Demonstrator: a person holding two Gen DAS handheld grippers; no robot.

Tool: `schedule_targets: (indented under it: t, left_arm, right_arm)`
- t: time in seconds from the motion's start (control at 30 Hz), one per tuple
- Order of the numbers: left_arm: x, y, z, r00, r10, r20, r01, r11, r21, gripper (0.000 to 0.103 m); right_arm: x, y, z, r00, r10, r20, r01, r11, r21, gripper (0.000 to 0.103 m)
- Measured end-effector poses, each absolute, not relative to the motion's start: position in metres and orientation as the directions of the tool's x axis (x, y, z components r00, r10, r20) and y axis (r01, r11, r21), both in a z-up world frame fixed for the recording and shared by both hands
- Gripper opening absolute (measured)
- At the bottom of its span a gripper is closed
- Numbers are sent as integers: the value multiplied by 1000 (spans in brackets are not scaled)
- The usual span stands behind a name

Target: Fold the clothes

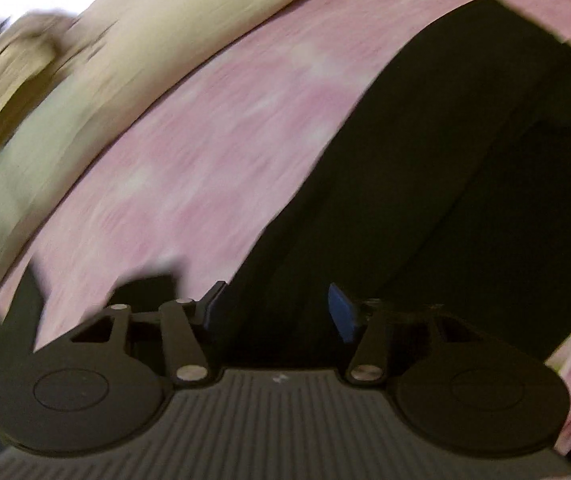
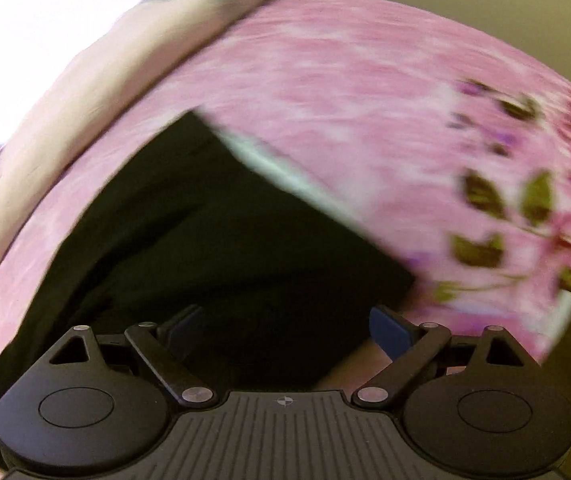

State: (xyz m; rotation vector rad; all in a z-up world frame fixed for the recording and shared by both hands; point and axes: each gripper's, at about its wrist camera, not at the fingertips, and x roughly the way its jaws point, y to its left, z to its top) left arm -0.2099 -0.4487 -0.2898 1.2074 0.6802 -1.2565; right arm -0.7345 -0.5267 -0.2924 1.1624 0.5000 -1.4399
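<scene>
Black garment (image 2: 221, 240) lies flat on the pink floral cover, released by both claws.

Left gripper (image 1: 281, 306) and right gripper (image 2: 291, 330) both stand apart with nothing between their blue pads; the dark cloth spreads just beyond and beneath each. It looks like a fold has been laid down; further folds and squaring likely remain, though blur hides the edges. The pink floral cover (image 2: 365, 100) surrounds it.

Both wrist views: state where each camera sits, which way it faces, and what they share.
Left wrist: on the left tool, angled down at the black garment on the pink floral cover; only its open fingers show.
Right wrist: on the right tool, angled down likewise; only its wide-open fingers show.
Shared: garment and cover, both blurred.
</scene>
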Motion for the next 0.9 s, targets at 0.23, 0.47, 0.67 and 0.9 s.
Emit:
schedule_targets:
  t: [0.23,0.47,0.67,0.9]
  left_arm:
    - [-98,-360,-280,284,-315,-906,958,124,257,55]
    - [-27,-312,-278,221,-391,-893,970,183,160,57]
    - [-3,-293,-302,203,-494,-845,932,-167,322,62]
    - [-22,-280,-376,182,-624,-760,533,-587,609,63]
  right_arm:
    - [-588,-544,-289,362,-430,-827,925,53,377,92]
    - [-404,-534,-298,614,-207,-762,764,399,507,92]
    - [-243,-494,-309,616,-88,-783,553,756,350,92]
    - [-179,-476,-341,425,-116,-898,513,848,133,92]
